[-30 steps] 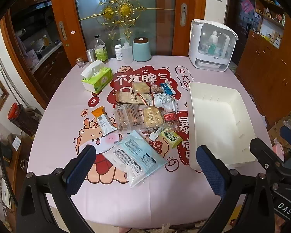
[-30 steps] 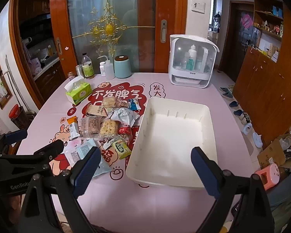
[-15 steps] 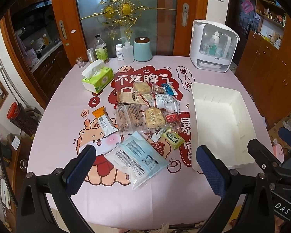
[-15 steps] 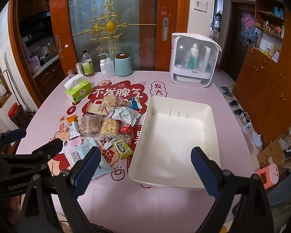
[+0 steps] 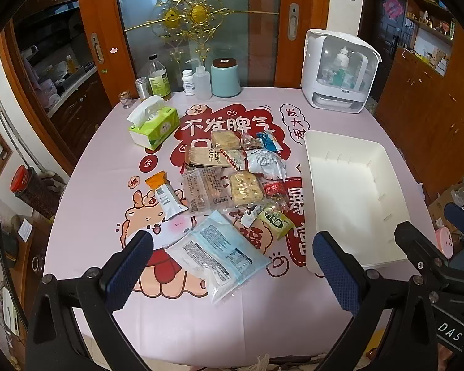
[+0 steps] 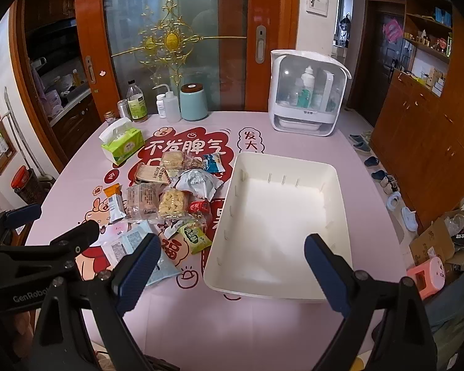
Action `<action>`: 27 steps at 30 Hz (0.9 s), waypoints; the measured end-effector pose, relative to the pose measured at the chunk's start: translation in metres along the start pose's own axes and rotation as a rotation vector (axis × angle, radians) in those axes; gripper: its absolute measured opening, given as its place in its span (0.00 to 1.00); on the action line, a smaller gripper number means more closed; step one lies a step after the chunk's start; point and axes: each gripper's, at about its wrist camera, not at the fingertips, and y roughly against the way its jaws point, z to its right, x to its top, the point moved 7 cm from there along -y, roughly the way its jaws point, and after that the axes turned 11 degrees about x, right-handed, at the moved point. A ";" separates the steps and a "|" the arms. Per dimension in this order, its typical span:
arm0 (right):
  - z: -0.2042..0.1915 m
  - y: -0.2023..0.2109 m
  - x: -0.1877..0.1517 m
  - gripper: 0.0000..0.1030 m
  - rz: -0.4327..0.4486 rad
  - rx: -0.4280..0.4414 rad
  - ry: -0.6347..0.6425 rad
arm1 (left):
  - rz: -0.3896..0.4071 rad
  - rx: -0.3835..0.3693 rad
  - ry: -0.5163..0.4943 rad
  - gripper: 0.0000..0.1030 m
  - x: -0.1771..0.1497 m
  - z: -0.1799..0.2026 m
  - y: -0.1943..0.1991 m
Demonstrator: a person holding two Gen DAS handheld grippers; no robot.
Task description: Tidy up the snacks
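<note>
Several snack packets lie in a pile mid-table, also in the right wrist view. A large pale blue packet lies nearest, a small green one beside it. An empty white bin stands to the right of the pile and shows in the right wrist view. My left gripper is open and empty, above the near table edge before the blue packet. My right gripper is open and empty, before the bin's near wall.
A green tissue box, bottles, a teal canister and a white cabinet-style appliance stand along the far edge. The pink printed tablecloth covers the table. Wooden cabinets and shoes lie to the right.
Both grippers have drawn back and risen slightly, so the table looks a little farther away. Nothing on the table has moved. Both stay open.
</note>
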 end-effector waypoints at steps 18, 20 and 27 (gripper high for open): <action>0.002 0.000 -0.001 0.92 -0.002 0.003 -0.003 | -0.002 -0.003 -0.001 1.00 0.002 0.001 -0.005; 0.002 0.000 -0.001 0.92 -0.002 0.003 -0.004 | -0.001 -0.003 -0.002 1.00 0.003 0.001 -0.006; 0.003 0.001 -0.002 0.92 -0.003 0.003 -0.004 | -0.003 -0.003 -0.001 1.00 0.003 0.000 -0.004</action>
